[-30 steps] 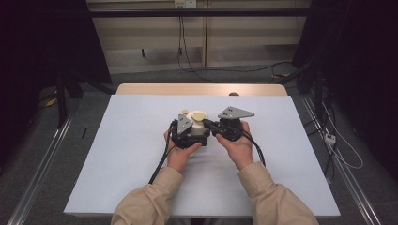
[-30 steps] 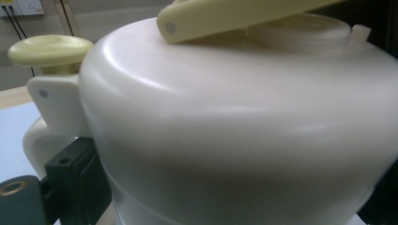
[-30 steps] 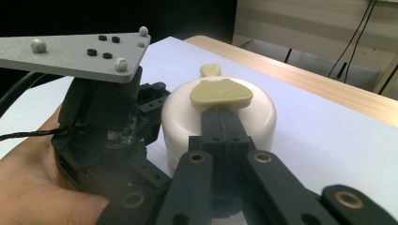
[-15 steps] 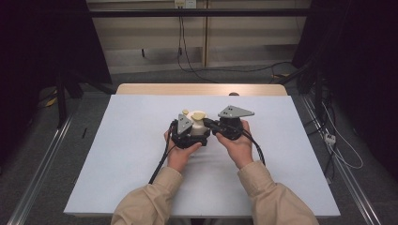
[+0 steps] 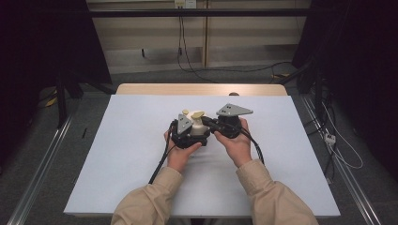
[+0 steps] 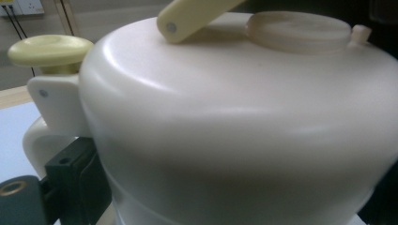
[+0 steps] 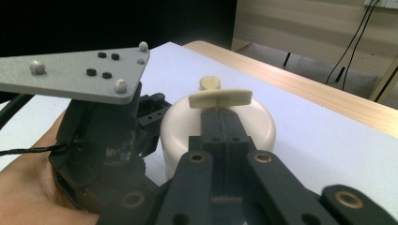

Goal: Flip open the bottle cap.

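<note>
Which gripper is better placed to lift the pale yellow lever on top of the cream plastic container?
Right. The right gripper has its jaws shut together directly under the pale yellow lever. The left gripper clasps the cream plastic container by its sides, probably steadying it.

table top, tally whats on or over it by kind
cream pot: 1
claws: 2, left claw and right claw
grey three-cornered plates: 2
hands: 2
total: 7
</note>
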The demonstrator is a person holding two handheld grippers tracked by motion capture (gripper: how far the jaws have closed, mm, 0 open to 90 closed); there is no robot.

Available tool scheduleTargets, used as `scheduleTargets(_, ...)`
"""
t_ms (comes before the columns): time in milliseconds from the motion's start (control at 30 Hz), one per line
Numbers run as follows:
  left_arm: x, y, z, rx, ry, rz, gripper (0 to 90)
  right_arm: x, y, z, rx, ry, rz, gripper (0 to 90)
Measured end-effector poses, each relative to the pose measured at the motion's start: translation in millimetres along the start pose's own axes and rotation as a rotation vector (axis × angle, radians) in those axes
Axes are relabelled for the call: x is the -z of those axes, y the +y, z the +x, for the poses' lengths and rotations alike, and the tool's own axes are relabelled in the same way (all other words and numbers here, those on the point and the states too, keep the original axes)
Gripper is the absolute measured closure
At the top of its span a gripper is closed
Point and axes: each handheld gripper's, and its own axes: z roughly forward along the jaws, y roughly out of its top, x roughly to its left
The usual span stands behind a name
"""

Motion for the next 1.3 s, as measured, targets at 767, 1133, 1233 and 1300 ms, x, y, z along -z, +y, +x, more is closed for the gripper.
scheduleTargets(767,-0.1,-0.1,-0.1,-0.001,0.001,0.000,5.2,-4.6,5.4,1.4,0.008,0.001,-0.002,90.0)
scheduleTargets(1133,-0.1,-0.1,-0.4,0.004,0.001,0.000,5.2,-5.6,7.7,3.4,0.014,0.007,-0.008,90.0)
scheduleTargets(1233,0.0,0.0,-0.3,0.004,0.001,0.001,5.2,-6.6,8.1,3.3,0.013,0.008,-0.006,90.0)
scheduleTargets(1300,0.1,0.1,-0.2,0.000,0.002,0.002,5.2,-7.2,8.2,3.2,0.010,0.008,-0.006,90.0)
